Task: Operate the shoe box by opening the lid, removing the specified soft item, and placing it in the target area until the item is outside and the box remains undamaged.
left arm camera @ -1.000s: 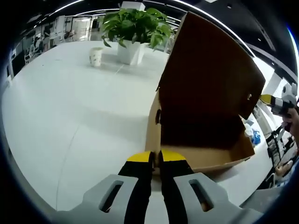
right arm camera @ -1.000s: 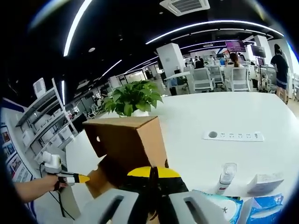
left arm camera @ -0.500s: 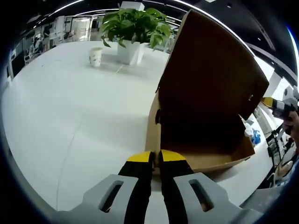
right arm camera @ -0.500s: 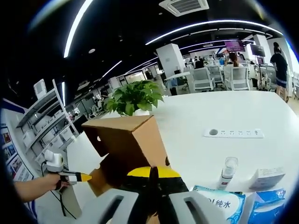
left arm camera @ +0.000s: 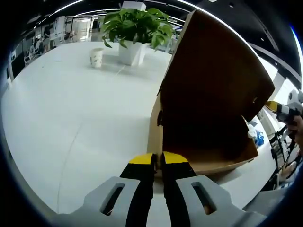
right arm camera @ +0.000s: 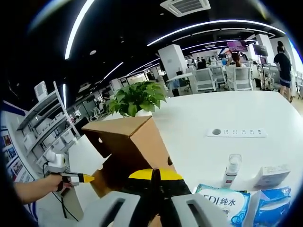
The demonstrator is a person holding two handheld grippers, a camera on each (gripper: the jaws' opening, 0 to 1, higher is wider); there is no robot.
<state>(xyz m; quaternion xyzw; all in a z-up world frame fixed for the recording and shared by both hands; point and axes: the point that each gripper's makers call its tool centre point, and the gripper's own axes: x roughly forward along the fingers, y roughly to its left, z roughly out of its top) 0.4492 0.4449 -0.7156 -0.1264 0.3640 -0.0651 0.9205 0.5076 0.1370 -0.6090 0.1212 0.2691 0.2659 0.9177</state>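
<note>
Shoe box sat dead ahead of the clenched left gripper, lid raised; right gripper pinched the lid's edge.

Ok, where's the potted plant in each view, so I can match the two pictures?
Left gripper view: potted plant at top centre, left of the raised box lid.
Right gripper view: potted plant left of centre, just above the lid.
Shared landmark: the cardboard shoe box's open lid.
</note>
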